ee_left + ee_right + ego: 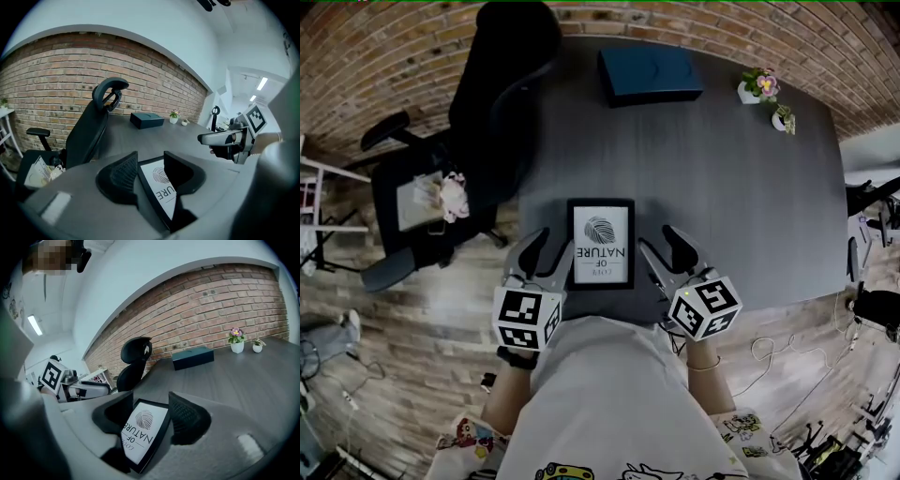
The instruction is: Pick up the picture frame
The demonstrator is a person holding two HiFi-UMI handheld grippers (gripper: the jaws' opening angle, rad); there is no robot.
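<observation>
A black picture frame (600,244) lies flat on a dark grey table (741,187) beside a red brick wall (694,21). The left gripper (553,242) and right gripper (656,237) sit at its sides, jaws apart, gripping nothing.

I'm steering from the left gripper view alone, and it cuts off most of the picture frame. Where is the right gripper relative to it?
Observer: In the head view the right gripper sits at the picture frame's right long side, opposite the left gripper.
Operator: Are its jaws shut on the frame?
Observer: No. The right gripper view shows them apart, with the frame's right edge in the gap between them.
Operator: Where on the table is the frame?
Observer: The head view shows it lying on the dark table, close to the edge in front of the person.
</observation>
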